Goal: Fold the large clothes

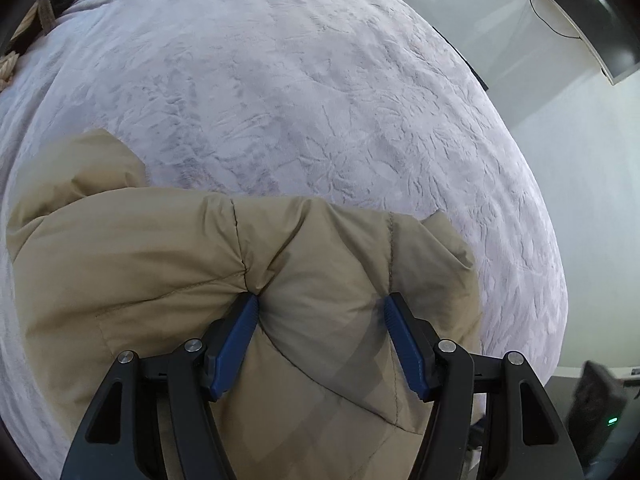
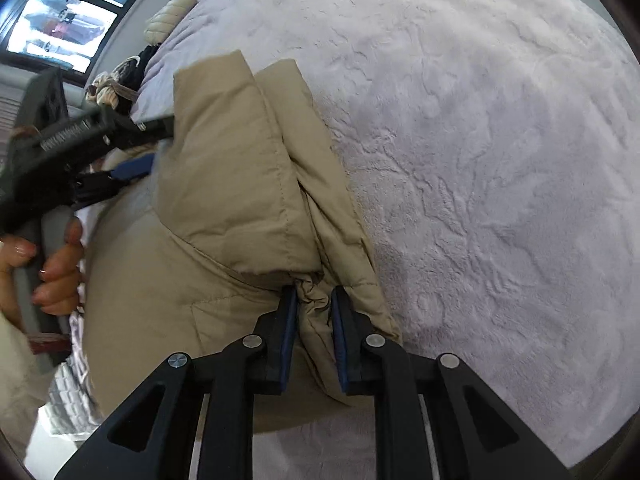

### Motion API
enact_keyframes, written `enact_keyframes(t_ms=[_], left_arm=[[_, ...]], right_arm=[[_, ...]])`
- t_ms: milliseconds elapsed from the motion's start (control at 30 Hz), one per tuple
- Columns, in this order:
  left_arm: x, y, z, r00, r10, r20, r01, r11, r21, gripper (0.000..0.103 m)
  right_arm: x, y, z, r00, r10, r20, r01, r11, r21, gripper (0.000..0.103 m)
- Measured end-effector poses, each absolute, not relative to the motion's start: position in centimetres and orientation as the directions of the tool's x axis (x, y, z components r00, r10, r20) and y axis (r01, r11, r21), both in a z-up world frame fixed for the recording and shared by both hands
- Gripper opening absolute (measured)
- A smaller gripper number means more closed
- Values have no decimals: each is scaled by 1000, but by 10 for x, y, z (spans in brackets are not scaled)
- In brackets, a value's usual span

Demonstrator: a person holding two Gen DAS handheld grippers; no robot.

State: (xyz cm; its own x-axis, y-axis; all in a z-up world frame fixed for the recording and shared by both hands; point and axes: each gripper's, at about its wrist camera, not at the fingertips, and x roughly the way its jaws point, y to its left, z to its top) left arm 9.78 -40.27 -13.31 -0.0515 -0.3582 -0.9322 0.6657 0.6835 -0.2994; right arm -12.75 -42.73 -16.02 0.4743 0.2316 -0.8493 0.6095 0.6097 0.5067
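Observation:
A tan padded jacket (image 1: 168, 264) lies on a pale lilac plush bedspread (image 1: 304, 88). My left gripper (image 1: 320, 304) is open, its blue-padded fingers (image 1: 240, 336) pressed down on a puffy fold of the jacket, which bulges between them. My right gripper (image 2: 314, 294) is shut on a bunched, gathered edge of the jacket (image 2: 236, 184), with folded layers running away from it. The left gripper (image 2: 132, 170) also shows at the left of the right wrist view, held by a hand (image 2: 56, 276).
The bedspread (image 2: 500, 184) spreads wide to the right and beyond the jacket. Other clothes and a braided cord (image 2: 120, 80) lie at the bed's far edge below a window (image 2: 68, 20). A white wall and a dark screen (image 1: 600, 12) stand past the bed.

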Motion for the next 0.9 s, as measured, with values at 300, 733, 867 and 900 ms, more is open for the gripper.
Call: enact_keyframes(t_ms=[300, 733, 867, 900], left_arm=[[98, -399, -126, -31, -356, -934, 646, 706, -291, 66], [68, -258, -74, 77, -402, -912, 523, 796, -306, 66], [57, -213, -80, 95, -361, -928, 431, 855, -289, 66], [57, -205, -83, 92, -356, -930, 407, 866, -291, 66]], right_arm=[[-90, -437, -93, 597, 211, -774, 462, 699, 546, 21], [-48, -437, -174, 386, 240, -891, 528, 734, 426, 17], [-34, -433, -173, 349, 209, -914, 505, 779, 371, 17], [-33, -433, -170, 342, 206, -917, 509, 780, 364, 17]])
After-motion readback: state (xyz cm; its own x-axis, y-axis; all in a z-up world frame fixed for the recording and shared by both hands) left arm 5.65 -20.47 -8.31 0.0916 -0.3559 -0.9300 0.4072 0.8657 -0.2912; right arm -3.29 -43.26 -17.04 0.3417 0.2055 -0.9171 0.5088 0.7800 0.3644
